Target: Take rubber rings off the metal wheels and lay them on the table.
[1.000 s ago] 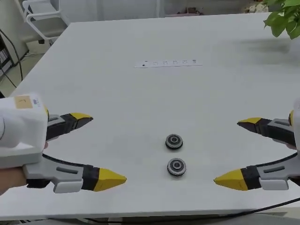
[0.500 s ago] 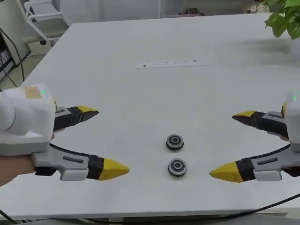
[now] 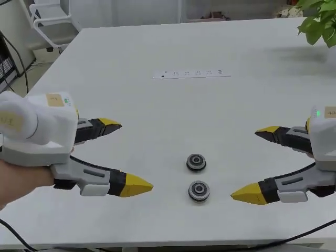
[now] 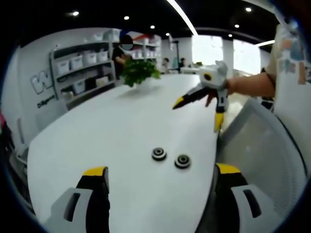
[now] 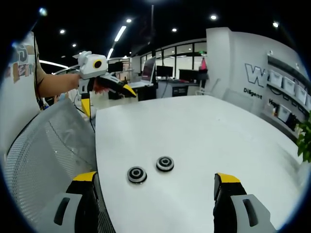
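Two small metal wheels with black rubber rings lie flat near the table's front edge: a farther wheel [image 3: 196, 162] [image 4: 159, 154] [image 5: 165, 163] and a nearer wheel [image 3: 198, 190] [image 4: 182, 161] [image 5: 137, 174]. My left gripper [image 3: 131, 156] [image 4: 160, 171] hovers open to their left, yellow tips pointing right. My right gripper [image 3: 256, 164] [image 5: 153, 177] hovers open to their right, tips pointing left. Neither touches a wheel, and both are empty. Each gripper appears in the other's view, left gripper [image 5: 109, 92] and right gripper [image 4: 199, 109].
The white table [image 3: 173, 113] is wide and bare around the wheels. A flat white power strip [image 3: 191, 74] lies further back at centre. A green plant [image 3: 319, 23] stands at the far right corner. White chairs [image 3: 44, 16] stand beyond the far left corner.
Both grippers have moved inward toward the two wheels, the left to the right and the right to the left. The wheels have not moved.
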